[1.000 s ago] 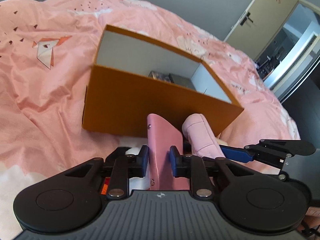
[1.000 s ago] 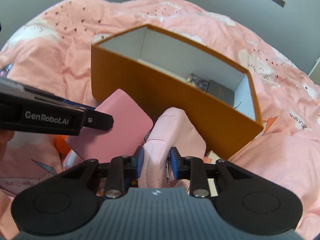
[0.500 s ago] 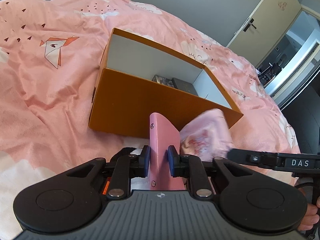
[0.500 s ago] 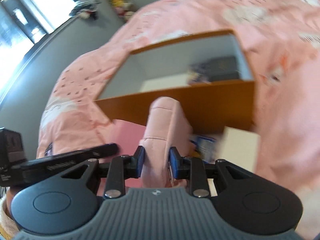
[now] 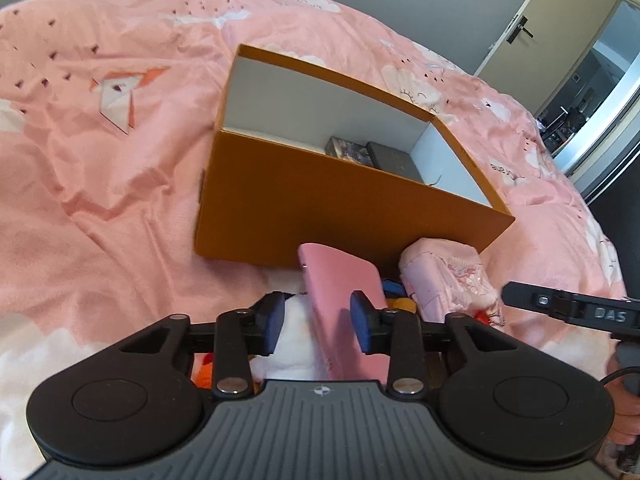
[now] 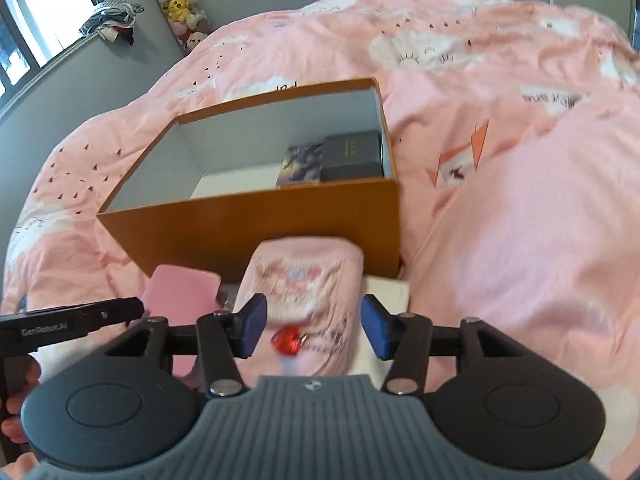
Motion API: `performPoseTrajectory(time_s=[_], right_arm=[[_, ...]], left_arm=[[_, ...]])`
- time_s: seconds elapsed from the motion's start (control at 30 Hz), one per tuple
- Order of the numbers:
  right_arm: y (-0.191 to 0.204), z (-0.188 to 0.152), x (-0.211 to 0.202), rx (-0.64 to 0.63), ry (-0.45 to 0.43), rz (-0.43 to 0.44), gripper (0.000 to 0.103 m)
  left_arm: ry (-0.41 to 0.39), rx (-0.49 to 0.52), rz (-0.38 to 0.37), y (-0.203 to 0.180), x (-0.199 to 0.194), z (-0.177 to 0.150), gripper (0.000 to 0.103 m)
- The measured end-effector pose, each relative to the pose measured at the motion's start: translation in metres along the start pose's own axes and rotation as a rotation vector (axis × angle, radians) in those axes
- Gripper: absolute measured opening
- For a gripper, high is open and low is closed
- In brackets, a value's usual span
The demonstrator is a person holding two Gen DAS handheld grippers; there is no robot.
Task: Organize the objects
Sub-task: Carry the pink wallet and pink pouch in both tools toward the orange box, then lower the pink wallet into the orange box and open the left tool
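Pink items that were pinched a second ago are now let go: the left gripper point(image 5: 316, 326) has its jaws opening, the wallet point(image 5: 344, 304) leaning loose between them at lower centre, and the right gripper point(image 6: 312, 328) is opening too around the pouch point(image 6: 304, 288), its pads clear of the fabric. Both things sit on the bed point(image 5: 100, 184) just in front of the orange box point(image 5: 320, 212) at mid-frame, not inside it. That suggests a regrip, since they are still outside the box.
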State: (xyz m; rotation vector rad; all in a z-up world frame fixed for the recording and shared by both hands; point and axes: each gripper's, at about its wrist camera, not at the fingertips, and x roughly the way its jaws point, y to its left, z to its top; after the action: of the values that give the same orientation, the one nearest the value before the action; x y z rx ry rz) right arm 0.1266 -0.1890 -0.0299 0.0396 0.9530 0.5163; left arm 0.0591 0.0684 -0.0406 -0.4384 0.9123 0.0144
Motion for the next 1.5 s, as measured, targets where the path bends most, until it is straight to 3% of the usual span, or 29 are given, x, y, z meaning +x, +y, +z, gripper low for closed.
performPoseTrajectory(time_s=[0.07,0.23,0.33,0.47,0.53,0.87,1.03,1.17,1.33,1.5], right_arm=[[-0.006,0.003,0.008,0.022,0.018,-0.001,0.054],[-0.017,0.003,0.033,0.088,0.065,0.038,0.049],[-0.014,-0.001,0.036,0.054,0.054,0.038,0.044],[-0.006,-0.004,0.039,-0.011,0.034,0.007,0.026],[-0.005,-0.005,0.036,-0.029,0.021,0.009,0.023],[0.006,0.005,-0.026,-0.104,-0.101,0.055,0.021],[0.006,0.028,-0.056,-0.087,-0.187,0.102,0.021],[0.008,0.056,-0.064,-0.092,-0.257,0.091,0.021],[0.007,0.095,-0.046,-0.038,-0.309,0.075,0.021],[0.006,0.114,0.002,-0.020,-0.276,0.032,0.021]], left_arm=[[0.021,-0.012,-0.030,0.000,0.007,0.004,0.052],[0.046,0.013,-0.006,-0.005,0.025,0.005,0.052],[0.036,0.024,-0.006,-0.007,0.027,0.004,0.042],[-0.013,0.037,-0.015,-0.011,0.020,0.003,0.027],[-0.039,0.042,-0.030,-0.013,0.013,0.003,0.023],[-0.143,0.040,-0.111,-0.027,-0.035,0.013,0.017],[-0.201,0.049,-0.181,-0.036,-0.059,0.041,0.017],[-0.242,0.075,-0.180,-0.043,-0.062,0.075,0.017],[-0.236,0.069,-0.116,-0.044,-0.027,0.121,0.017],[-0.100,0.052,-0.031,-0.028,0.050,0.149,0.017]])
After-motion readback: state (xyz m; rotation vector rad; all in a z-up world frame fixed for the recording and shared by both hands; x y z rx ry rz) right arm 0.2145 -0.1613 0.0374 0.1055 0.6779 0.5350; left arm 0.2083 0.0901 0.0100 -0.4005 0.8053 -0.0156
